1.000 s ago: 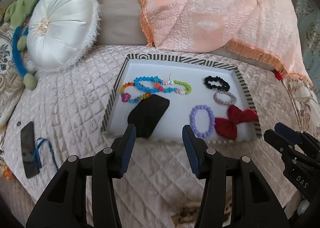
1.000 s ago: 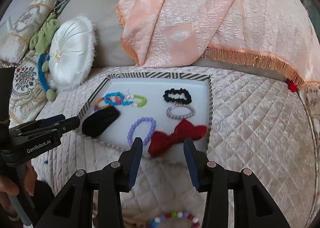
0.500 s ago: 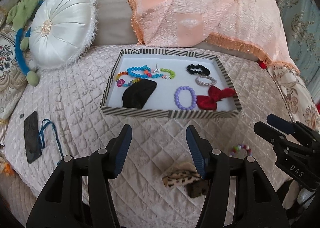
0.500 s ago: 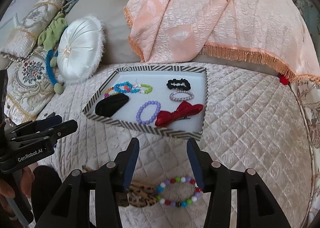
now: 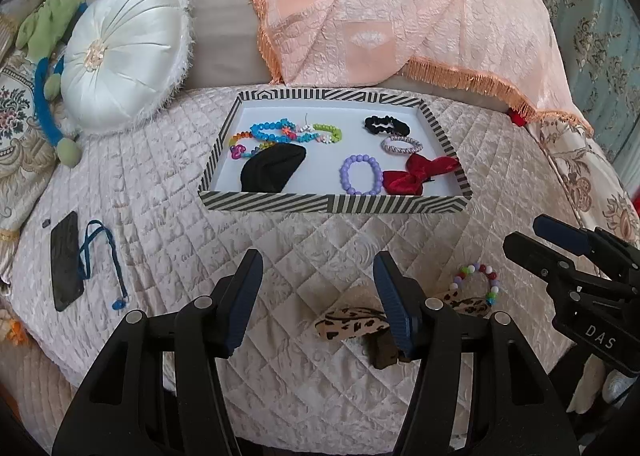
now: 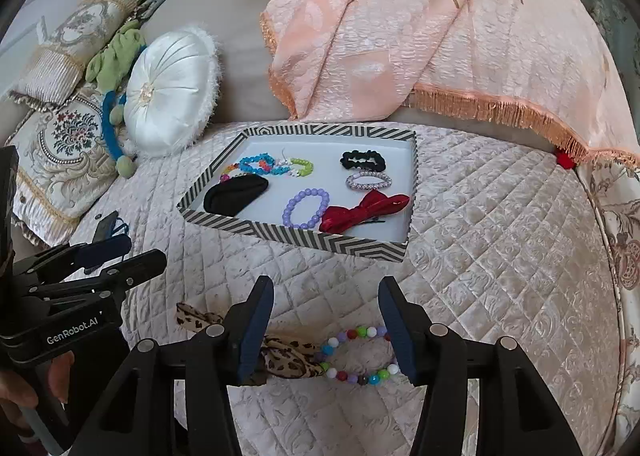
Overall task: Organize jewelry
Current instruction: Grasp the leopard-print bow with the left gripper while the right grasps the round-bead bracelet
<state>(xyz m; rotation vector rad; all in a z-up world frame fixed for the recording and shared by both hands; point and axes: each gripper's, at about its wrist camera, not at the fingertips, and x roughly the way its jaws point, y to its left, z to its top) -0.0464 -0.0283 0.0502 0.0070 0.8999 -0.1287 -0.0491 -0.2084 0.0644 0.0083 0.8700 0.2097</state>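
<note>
Striped black and white, the shallow tray [image 5: 336,203] sits on the quilted bedspread [image 5: 160,191], in front of a peach fringed throw [image 6: 440,55] and beside a round white satin cushion [image 5: 124,55]. Inside it lie a purple bead bracelet [image 5: 361,174], a red bow [image 5: 420,173], a black pouch [image 5: 274,171], a black scrunchie [image 5: 387,124], a silvery band [image 5: 401,145] and a tangle of coloured bead strands [image 5: 280,135]. Nearer the edge of the bed, outside the tray, a multicoloured bead bracelet [image 6: 358,356] touches a leopard-print bow [image 6: 286,360]. The right gripper [image 6: 326,330] hovers just over those two, its jaws having just been opening, nothing pinched between them. The left gripper [image 5: 318,298] hangs beside it, spread wide after opening and likewise empty. A dark phone [image 5: 66,260] lies well to the left.
</note>
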